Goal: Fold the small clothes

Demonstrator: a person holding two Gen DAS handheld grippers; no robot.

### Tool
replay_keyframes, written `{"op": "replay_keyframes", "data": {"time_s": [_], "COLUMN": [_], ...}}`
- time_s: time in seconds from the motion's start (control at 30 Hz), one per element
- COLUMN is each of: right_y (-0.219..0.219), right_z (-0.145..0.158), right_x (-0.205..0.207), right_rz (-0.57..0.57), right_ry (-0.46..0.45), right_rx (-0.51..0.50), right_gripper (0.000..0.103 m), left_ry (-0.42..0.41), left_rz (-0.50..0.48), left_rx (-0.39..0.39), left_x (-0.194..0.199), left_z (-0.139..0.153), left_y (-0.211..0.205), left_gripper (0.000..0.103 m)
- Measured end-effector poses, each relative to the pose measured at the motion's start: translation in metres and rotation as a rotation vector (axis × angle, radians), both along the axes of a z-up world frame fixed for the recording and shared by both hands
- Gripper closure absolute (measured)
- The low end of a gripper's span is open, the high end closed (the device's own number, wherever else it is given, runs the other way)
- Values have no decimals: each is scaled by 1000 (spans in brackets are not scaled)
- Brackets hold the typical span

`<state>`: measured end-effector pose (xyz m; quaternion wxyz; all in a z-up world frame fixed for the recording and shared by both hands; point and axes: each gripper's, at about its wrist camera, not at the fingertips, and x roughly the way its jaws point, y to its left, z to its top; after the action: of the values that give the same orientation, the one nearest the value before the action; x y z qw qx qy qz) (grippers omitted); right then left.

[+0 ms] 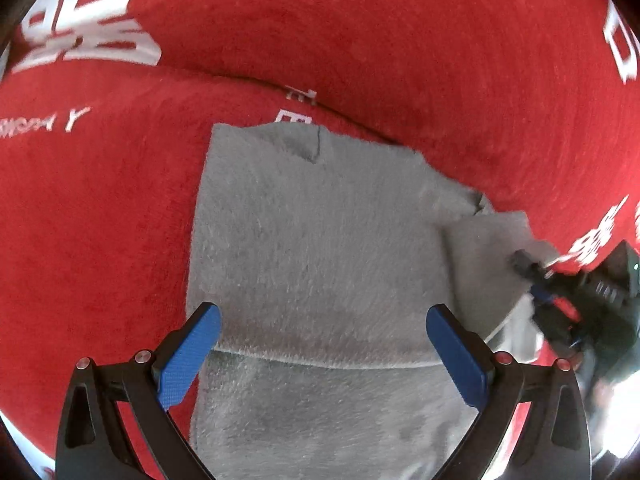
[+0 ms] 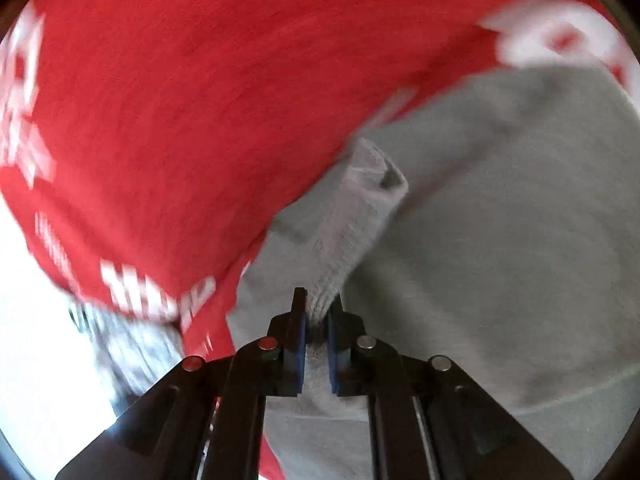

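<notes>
Plainly, with the left gripper [image 1: 323, 320] released above the fuzzy grey garment [image 1: 320, 240], the right gripper [image 2: 316, 320], clenched on a thin sleeve fold [image 2: 352, 216], risks dragging the whole piece askew across the red printed cloth [image 1: 360, 40].

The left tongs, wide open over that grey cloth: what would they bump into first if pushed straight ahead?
Most likely the grey garment itself; the left tongs point down at it, red cloth beyond.

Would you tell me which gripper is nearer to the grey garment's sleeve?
Right. The right gripper is shut on the sleeve; the left gripper hovers open above the garment's body.
</notes>
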<state>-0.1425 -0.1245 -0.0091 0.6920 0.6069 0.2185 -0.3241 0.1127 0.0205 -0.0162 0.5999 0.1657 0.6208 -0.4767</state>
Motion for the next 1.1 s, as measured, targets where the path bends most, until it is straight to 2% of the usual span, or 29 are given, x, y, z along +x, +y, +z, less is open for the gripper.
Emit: {"op": "replay_keyframes", "data": {"time_s": [0.1, 0.2, 0.3, 0.4, 0.43, 0.47, 0.53, 0.67, 0.7, 0.73, 0.8, 0.83, 0.87, 0.9, 0.93, 0.97, 1.03, 1.07, 1.1], "right_y": [14, 32, 45, 51, 52, 54, 57, 63, 65, 64, 65, 65, 65, 65, 64, 63, 59, 56, 53], "right_z": [-2, -15, -33, -38, -38, -36, -29, -16, -14, -13, -15, -16, -17, -19, -21, -23, -25, -26, -26], "right_x": [45, 77, 79, 76, 73, 69, 49, -3, -30, -37, -90, -107, -129, -152, -167, -181, -198, -203, -208], "right_rz": [170, 280, 325, 350, 353, 353, 339, 273, 221, 190, 48, 5, -60, -133, -182, -229, -290, -317, -336], "right_ry": [51, 118, 163, 164, 158, 147, 137, 172, 192, 200, 200, 196, 191, 182, 174, 164, 156, 150, 144], "right_rx": [-19, -10, 41, 64, 66, 70, 70, 75, 84, 91, 129, 140, 155, 170, 182, 193, 203, 207, 212], "right_gripper": [93, 93, 87, 79, 70, 58, 48, 48, 48, 48, 48, 48, 48, 48, 48, 48, 48, 50, 57], "left_ry": [49, 91, 125, 138, 145, 149, 160, 174, 173, 170, 154, 146, 133, 118, 106, 106, 143, 145, 131], "left_rz": [36, 54, 47, 29, 23, 19, 8, -24, -30, -36, -50, -56, -64, -75, -85, -94, -117, -121, -128], "left_rx": [-27, -24, -11, -9, -9, -9, -9, 2, 5, 11, 24, 29, 45, 60, 71, 65, 66, 60, 42], "left_x": [11, 15, 10, 2, -1, -3, -7, -18, -20, -23, -27, -28, -30, -31, -31, -30, -30, -30, -30], "left_z": [-1, -8, -18, -23, -24, -25, -27, -30, -32, -32, -34, -34, -34, -35, -35, -34, -36, -35, -31], "left_y": [-1, -3, -6, -10, -11, -12, -15, -19, -21, -22, -24, -25, -26, -28, -29, -30, -32, -32, -31], "left_gripper": [0, 0, 0, 0, 0, 0, 0, 0, 0, 0, 0, 6, 19, 27, 43, 67, 95, 95, 95]}}
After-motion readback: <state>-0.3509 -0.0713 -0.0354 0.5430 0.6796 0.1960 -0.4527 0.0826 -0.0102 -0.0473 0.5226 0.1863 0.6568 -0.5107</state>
